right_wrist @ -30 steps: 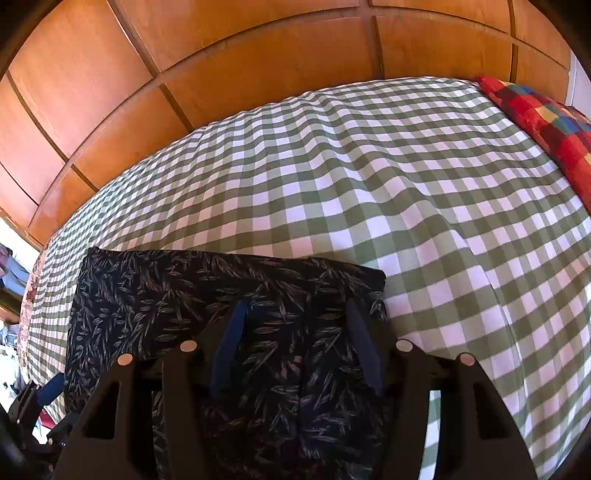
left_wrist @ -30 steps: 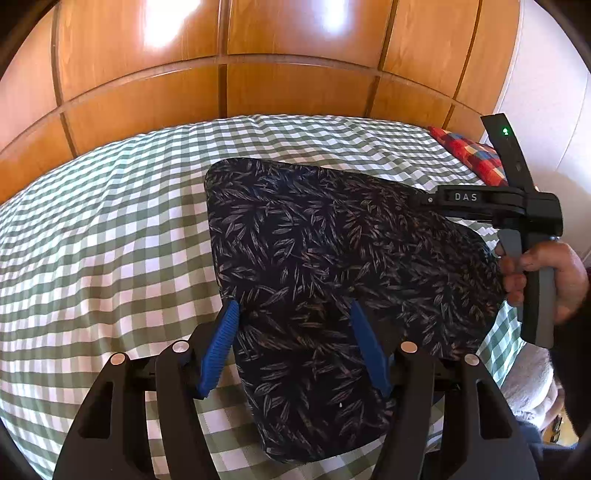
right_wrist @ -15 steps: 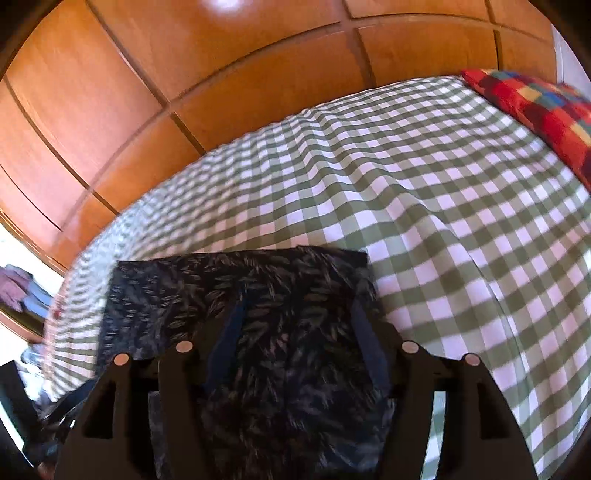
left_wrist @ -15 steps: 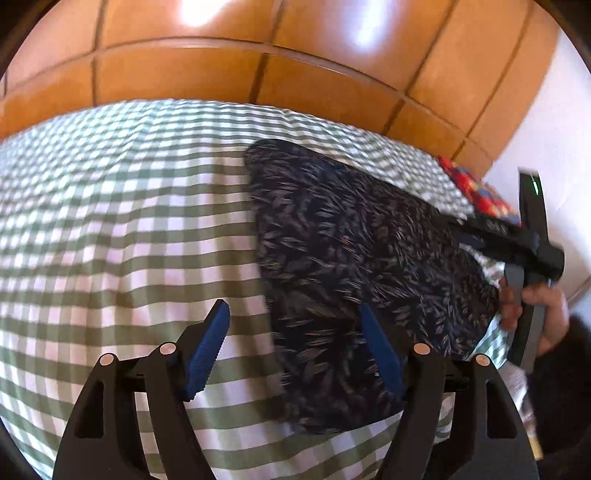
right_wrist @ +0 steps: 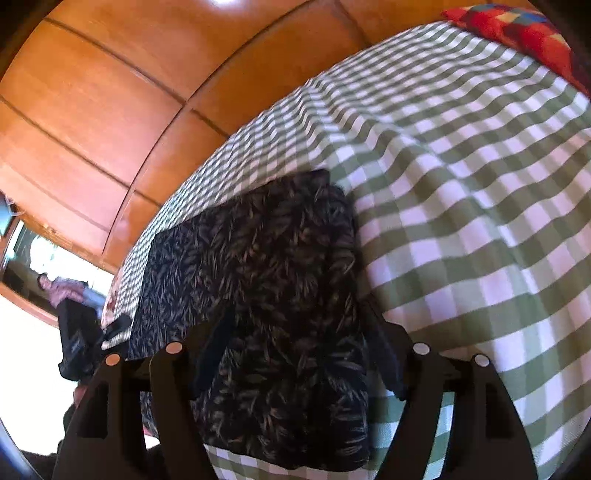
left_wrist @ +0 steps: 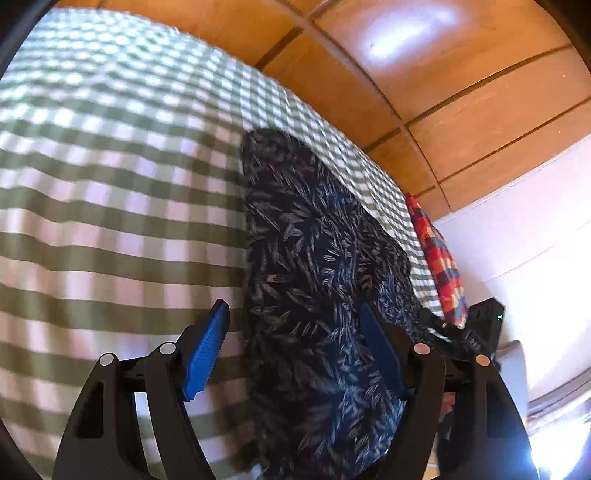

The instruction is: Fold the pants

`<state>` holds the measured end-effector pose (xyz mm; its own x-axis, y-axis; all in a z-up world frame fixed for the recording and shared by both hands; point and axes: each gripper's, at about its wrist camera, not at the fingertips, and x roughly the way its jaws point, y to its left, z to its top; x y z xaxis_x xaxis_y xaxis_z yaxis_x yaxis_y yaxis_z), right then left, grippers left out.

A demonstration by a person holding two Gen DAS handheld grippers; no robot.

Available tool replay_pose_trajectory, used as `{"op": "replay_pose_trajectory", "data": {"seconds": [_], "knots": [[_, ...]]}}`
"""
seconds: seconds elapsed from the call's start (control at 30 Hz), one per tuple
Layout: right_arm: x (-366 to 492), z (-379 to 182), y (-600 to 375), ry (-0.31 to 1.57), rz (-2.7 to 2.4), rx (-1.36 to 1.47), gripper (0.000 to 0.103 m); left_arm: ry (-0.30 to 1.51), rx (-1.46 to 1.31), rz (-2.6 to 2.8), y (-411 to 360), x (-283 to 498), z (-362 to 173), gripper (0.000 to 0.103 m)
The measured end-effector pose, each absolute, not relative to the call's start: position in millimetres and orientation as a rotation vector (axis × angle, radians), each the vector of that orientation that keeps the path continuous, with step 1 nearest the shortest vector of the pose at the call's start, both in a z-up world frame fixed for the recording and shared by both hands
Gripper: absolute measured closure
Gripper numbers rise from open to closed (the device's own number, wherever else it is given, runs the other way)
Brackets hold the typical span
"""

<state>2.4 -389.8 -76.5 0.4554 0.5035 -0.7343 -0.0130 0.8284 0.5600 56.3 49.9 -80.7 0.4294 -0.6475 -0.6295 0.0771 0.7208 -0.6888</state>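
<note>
From the foot of the bed, taking the folded pants point(left_wrist: 317, 295) as the landmark and working left to right: they lie as a dark leaf-print bundle on the green-and-white checked bedspread point(left_wrist: 110, 221), near the bed's front edge, with open checked cloth to their left. In the left wrist view the left gripper point(left_wrist: 295, 354) hangs just above the near end of the bundle, its blue pads spread wide and empty; the left pad point(left_wrist: 207, 354) sits over bare bedspread just off the pants' left edge, the right pad over the print. The bundle's long axis runs away from this claw, toward the wooden headboard point(left_wrist: 461, 92), so the fabric lies straight ahead and a little right of centre. Further right, the right gripper point(right_wrist: 299, 354) straddles the pants' near right corner point(right_wrist: 288, 295), jaws also wide, nothing clamped; the cloth passes between and beneath its fingers, and its right edge falls just inside the right finger. Each claw is equally close to its own end, I'd say. Beyond the pants to the right sits a red patchwork cushion point(right_wrist: 517, 29). The fold looks essentially done; any further move would turn on closing over that near edge.
</note>
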Motion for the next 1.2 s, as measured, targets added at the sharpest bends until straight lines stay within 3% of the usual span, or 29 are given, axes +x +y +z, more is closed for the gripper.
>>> {"op": "replay_pose_trajectory", "data": {"seconds": [0.07, 0.17, 0.23, 0.33, 0.4, 0.77, 1.0, 1.2], "knots": [[5.2, -81.5, -386.8, 1.070, 0.361, 0.522, 0.031, 1.059, -0.629, -0.491, 44.1, 62.5, -85.8, 0.031], [12.3, -82.7, -378.6, 1.074, 0.383, 0.477, 0.040, 1.074, -0.625, -0.513, 36.7, 70.6, -92.9, 0.032], [12.5, -80.7, -371.3, 1.077, 0.390, 0.422, 0.055, 1.070, -0.620, -0.539, 31.7, 73.4, -93.1, 0.054], [6.1, -73.5, -359.0, 1.069, 0.409, 0.344, 0.070, 1.037, -0.545, -0.549, 21.9, 68.7, -88.4, 0.069], [3.6, -68.4, -350.5, 1.073, 0.415, 0.301, 0.074, 1.002, -0.548, -0.572, 21.2, 62.5, -83.5, 0.073], [44.8, -23.9, -310.9, 0.994, 0.540, 0.240, 0.077, 0.830, -0.494, -0.653, 34.4, 60.8, -23.0, 0.075], [126.3, -13.8, -295.7, 0.922, 0.537, 0.257, 0.077, 0.775, -0.399, -0.604, 49.9, 136.9, 10.7, 0.075], [202.1, -30.4, -281.0, 0.918, 0.506, 0.248, 0.077, 0.808, -0.328, -0.523, 59.5, 216.0, 5.5, 0.075]]}}
